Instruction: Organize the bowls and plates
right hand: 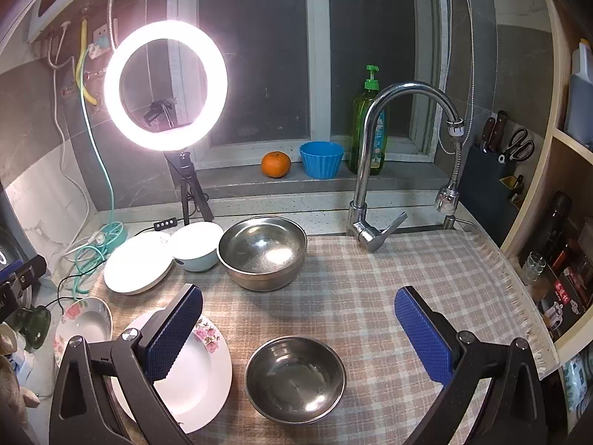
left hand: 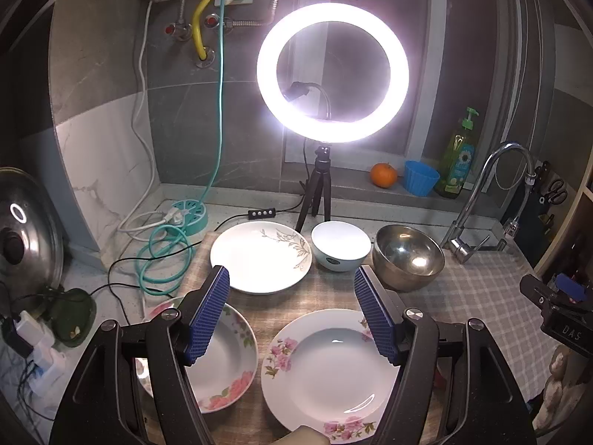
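Note:
On the checked cloth, my left gripper [left hand: 291, 282] is open and empty, hovering above two pink-flowered plates: one at the near centre [left hand: 330, 367] and one at the near left [left hand: 226, 363]. Beyond lie a white plate with a brown leaf print [left hand: 259, 256], a white bowl [left hand: 339, 244] and a large steel bowl [left hand: 407, 256]. My right gripper [right hand: 298, 302] is open and empty above a small steel bowl [right hand: 294, 378]. The large steel bowl [right hand: 263, 252], white bowl [right hand: 196, 244], leaf plate [right hand: 137, 263] and flowered plates [right hand: 192, 371] [right hand: 83, 322] also show in the right wrist view.
A lit ring light on a tripod [left hand: 331, 74] stands behind the dishes. A faucet [right hand: 374, 163] rises at the back right. An orange [right hand: 276, 164], blue cup [right hand: 320, 159] and soap bottle [right hand: 370, 129] sit on the sill. Cables [left hand: 163, 256] and a pot lid [left hand: 26, 230] lie at left.

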Demonstrator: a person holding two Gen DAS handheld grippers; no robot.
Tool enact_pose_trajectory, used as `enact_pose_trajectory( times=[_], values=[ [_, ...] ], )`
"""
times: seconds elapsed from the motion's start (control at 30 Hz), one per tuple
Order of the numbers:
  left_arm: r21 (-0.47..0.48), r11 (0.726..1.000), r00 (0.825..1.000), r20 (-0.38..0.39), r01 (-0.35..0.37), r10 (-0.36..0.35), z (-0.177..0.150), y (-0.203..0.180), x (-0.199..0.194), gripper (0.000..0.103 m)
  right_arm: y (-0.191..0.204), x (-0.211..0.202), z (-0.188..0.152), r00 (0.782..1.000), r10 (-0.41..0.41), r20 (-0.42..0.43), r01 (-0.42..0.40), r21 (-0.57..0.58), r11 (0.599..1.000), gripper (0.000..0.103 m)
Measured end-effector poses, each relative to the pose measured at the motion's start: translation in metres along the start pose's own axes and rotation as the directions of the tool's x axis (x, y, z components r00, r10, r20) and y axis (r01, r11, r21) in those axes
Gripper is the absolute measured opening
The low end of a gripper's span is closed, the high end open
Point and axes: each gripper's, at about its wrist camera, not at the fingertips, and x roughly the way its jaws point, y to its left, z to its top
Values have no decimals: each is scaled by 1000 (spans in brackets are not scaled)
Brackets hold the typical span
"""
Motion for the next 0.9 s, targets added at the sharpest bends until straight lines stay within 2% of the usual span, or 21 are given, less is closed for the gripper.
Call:
enact_pose_trajectory(
  times=[0.9],
  values=[
    [8, 1000, 1000, 19, 11, -11, -3, -4, -8, 70, -3, -7, 2, 1000, -6, 12, 6, 13, 1000, 102]
  ],
)
